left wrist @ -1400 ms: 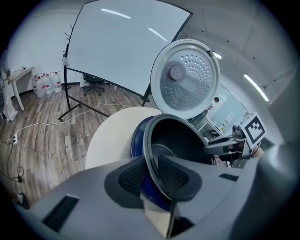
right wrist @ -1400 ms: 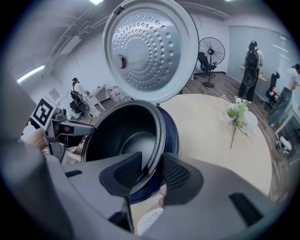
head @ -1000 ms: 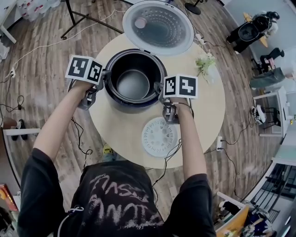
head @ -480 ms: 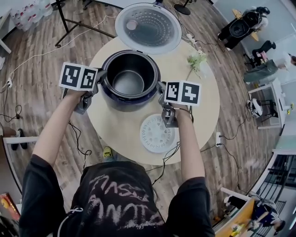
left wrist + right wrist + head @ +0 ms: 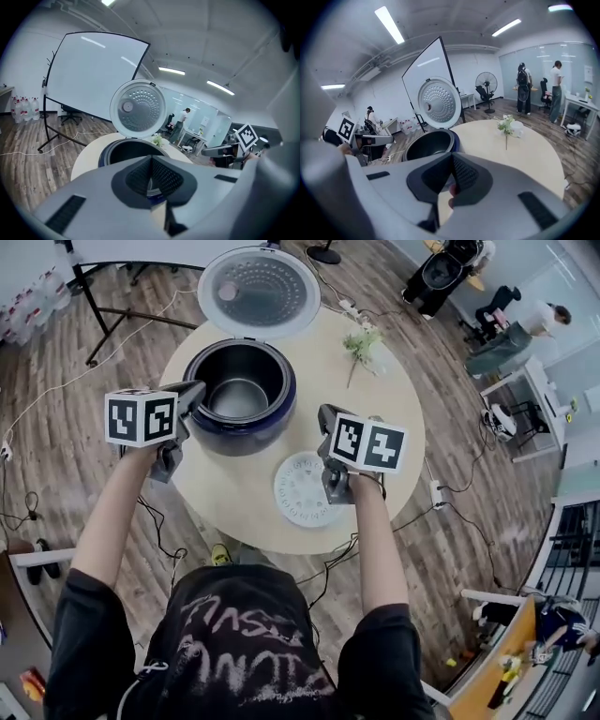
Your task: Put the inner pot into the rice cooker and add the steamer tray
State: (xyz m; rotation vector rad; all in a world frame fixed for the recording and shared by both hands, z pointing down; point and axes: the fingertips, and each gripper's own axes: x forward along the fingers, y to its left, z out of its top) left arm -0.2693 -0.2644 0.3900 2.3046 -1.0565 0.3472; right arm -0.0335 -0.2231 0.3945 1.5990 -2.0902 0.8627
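Your left tool (image 5: 192,390) and right tool (image 5: 325,414) have just closed, both empty, either side of the rice cooker (image 5: 246,435). Inner pot (image 5: 234,397) sits inside it. Steamer tray (image 5: 302,491) lies flat on the bench (image 5: 389,423), near the right tool.

Office: projector screen (image 5: 89,75), desks (image 5: 581,98)

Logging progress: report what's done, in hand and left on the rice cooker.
Done: inner pot sits in the rice cooker. In hand: nothing; left hand-held gripper and right hand-held gripper just closed, empty. Left: steamer tray, lying on the table, goes in.
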